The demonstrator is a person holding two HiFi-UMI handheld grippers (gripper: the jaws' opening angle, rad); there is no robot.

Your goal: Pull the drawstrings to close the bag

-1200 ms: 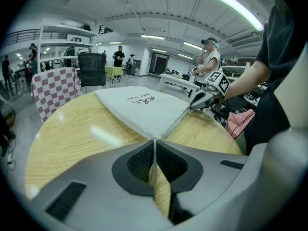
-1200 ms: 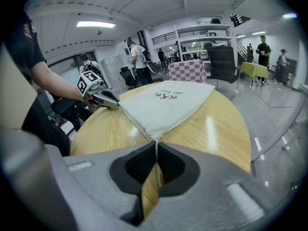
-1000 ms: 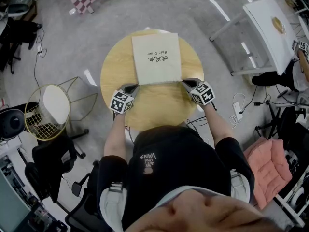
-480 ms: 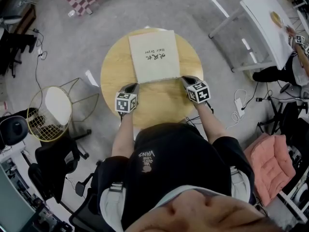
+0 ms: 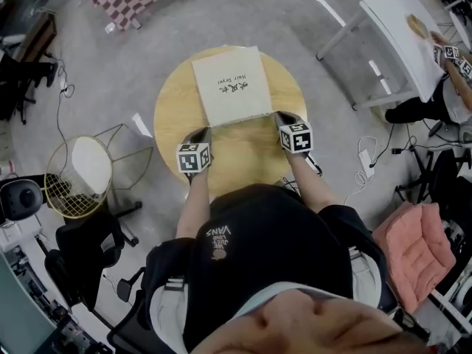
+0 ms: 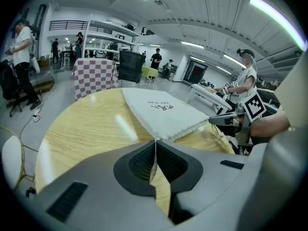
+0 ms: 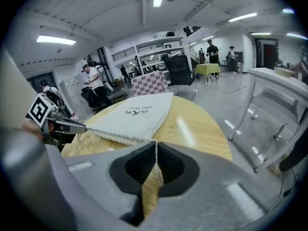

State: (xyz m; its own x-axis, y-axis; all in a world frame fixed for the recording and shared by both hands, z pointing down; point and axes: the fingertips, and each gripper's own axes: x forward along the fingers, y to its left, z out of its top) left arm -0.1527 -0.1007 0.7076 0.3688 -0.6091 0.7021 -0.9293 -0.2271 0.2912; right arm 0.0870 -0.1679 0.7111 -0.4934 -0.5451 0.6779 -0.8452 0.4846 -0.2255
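A flat white cloth bag (image 5: pixel 231 85) printed "Hair Dryer" lies on the round wooden table (image 5: pixel 243 157), its gathered mouth edge toward me. My left gripper (image 5: pixel 204 132) sits at the bag's near left corner and my right gripper (image 5: pixel 281 116) at its near right corner. In the left gripper view the jaws (image 6: pixel 155 141) are shut, with a thin white drawstring running from the bag (image 6: pixel 161 112) down between them. The right gripper view shows the same: jaws (image 7: pixel 156 142) shut on a thin white string coming off the bag (image 7: pixel 134 117). Each gripper appears in the other's view.
A gold wire basket stool (image 5: pixel 77 174) and a black chair (image 5: pixel 81 249) stand left of the table. A white table (image 5: pixel 402 39) with another person's hands is at the right, a pink cushion (image 5: pixel 420 245) below it. Cables (image 5: pixel 365 164) lie on the floor.
The right gripper has edged slightly farther in and the bag has turned a little with it. Both grippers stay at the bag's near corners with jaws closed.
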